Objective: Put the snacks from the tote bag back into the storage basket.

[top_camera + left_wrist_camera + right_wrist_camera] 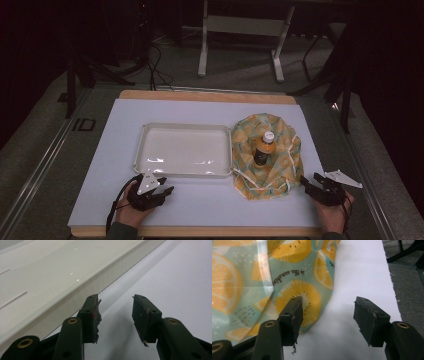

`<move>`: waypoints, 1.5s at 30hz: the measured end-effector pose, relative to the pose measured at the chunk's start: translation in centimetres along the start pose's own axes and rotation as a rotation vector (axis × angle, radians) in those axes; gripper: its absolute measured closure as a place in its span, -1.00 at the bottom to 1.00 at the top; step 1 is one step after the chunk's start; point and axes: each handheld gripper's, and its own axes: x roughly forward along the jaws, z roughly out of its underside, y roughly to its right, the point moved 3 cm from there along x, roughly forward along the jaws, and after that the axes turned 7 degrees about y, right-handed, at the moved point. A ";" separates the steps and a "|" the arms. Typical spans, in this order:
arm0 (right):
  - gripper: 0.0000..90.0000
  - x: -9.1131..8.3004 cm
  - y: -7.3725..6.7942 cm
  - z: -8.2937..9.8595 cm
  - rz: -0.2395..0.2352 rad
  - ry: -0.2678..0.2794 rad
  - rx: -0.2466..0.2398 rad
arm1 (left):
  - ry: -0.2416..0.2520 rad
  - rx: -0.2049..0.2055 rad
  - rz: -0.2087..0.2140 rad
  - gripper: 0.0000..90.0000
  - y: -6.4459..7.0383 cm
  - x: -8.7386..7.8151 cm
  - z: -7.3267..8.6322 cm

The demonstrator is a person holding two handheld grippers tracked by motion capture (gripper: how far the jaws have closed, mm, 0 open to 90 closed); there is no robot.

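A lemon-print cloth bag [267, 155] lies open on the white table cover, right of centre. An orange bottle [263, 149] with a white cap stands inside it. An empty white tray [184, 150] sits to the bag's left. My left gripper [165, 189] is open just in front of the tray's near rim [75, 287], nothing between its jaws. My right gripper [306, 181] is open by the bag's near right edge. In the right gripper view the printed fabric [294, 290] lies just past the left jaw, and nothing is gripped.
The white cover [210, 202] lies on a wooden board [200, 95], whose edge shows at the back and front. Grey floor surrounds the table. A metal frame stand [240, 35] and cables [155, 65] lie beyond the far edge.
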 end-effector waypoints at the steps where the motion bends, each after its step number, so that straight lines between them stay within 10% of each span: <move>1: -0.12 0.0 0.0 0.0 -0.005 0.005 0.004 | -0.007 0.001 0.000 0.26 0.0 0.1 0.0; 23: -0.06 -0.1 -0.2 -0.3 -0.003 0.000 -0.013 | 0.022 -0.010 0.021 0.32 -0.2 -0.2 -0.1; 45: 0.22 -0.5 -1.9 -3.1 -0.050 -0.018 -0.155 | 0.066 -0.069 0.066 0.31 -0.8 -0.6 0.1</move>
